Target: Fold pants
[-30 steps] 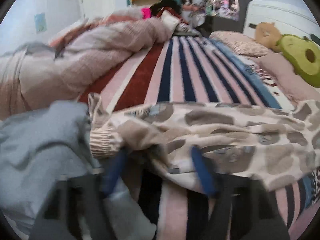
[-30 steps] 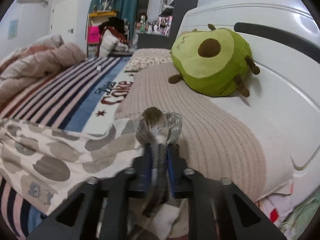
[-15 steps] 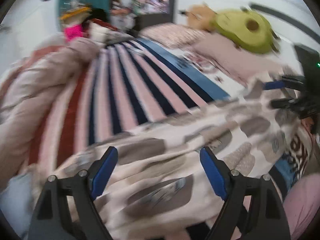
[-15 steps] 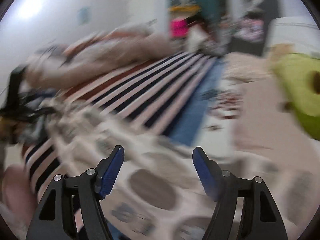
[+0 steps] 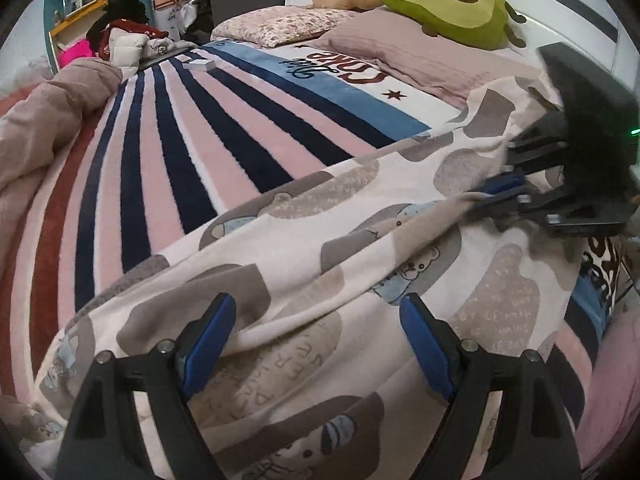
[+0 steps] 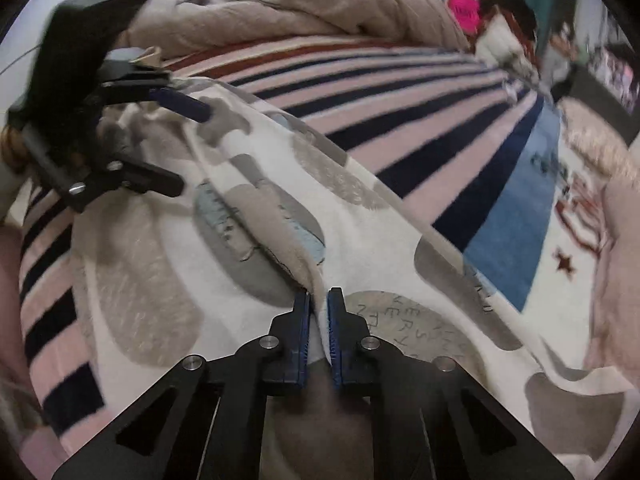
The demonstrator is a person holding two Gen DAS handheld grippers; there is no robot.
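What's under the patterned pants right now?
The cream pants with grey-brown patches lie spread on the pink, navy and red striped plush blanket, which shows along the far edge. Anything else beneath them is covered by the fabric.

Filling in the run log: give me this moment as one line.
left tongs: open over pants | right tongs: shut on pants fold | pants: spread on bed

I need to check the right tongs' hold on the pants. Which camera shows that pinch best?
The right wrist view: it looks straight down the right tongs, shut on a raised fold of the pants. The left wrist view shows those tongs only from the side at the frame's right edge, blurred, with cloth drawn toward them.
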